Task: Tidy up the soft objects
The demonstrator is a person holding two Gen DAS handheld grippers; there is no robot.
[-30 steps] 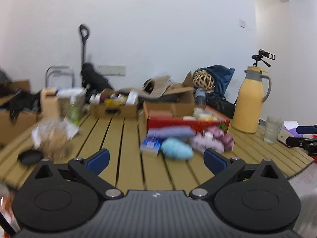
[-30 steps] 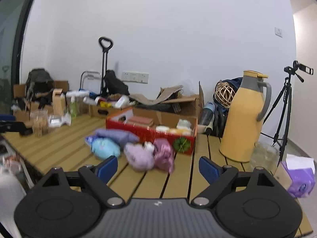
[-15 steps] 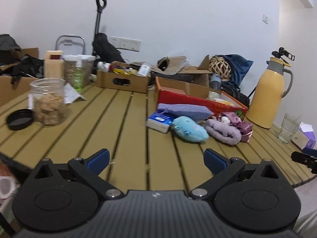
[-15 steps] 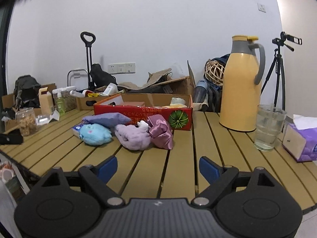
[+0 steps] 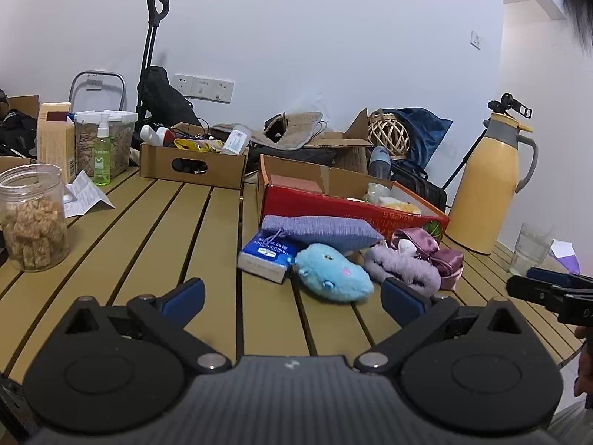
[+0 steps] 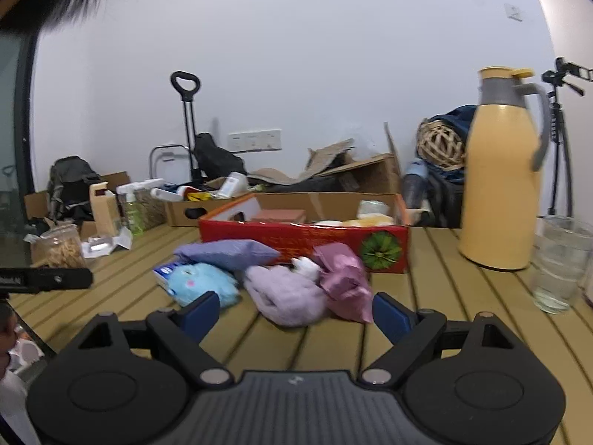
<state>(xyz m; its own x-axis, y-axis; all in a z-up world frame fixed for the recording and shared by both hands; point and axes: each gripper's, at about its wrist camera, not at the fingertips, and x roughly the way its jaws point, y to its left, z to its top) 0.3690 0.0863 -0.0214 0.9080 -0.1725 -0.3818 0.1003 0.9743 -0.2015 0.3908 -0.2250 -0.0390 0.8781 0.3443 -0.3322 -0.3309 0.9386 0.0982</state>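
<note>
Both grippers, left (image 5: 292,296) and right (image 6: 294,311), stand wide apart and empty before the fluffy light-blue plush toy (image 5: 331,272) on the slatted wooden table (image 5: 178,230).

Light: even, soft and fairly bright indoors; its source cannot be told.
Wall (image 5: 333,37): pale grey-white, no glare, darkening toward the corners.
Shadows: faint and diffuse under the soft toys (image 5: 333,278) ahead of the left tongs (image 5: 292,294).
Left view: sharp.
Right view: slightly smeared; the flask (image 6: 500,185) and glass (image 6: 559,259), far right of the right tongs (image 6: 294,313), look soft.
Distortion: strong fisheye, table (image 5: 148,241) slats fan out, black vignette at the corners.
Blur: dark hair at the top edges.
</note>
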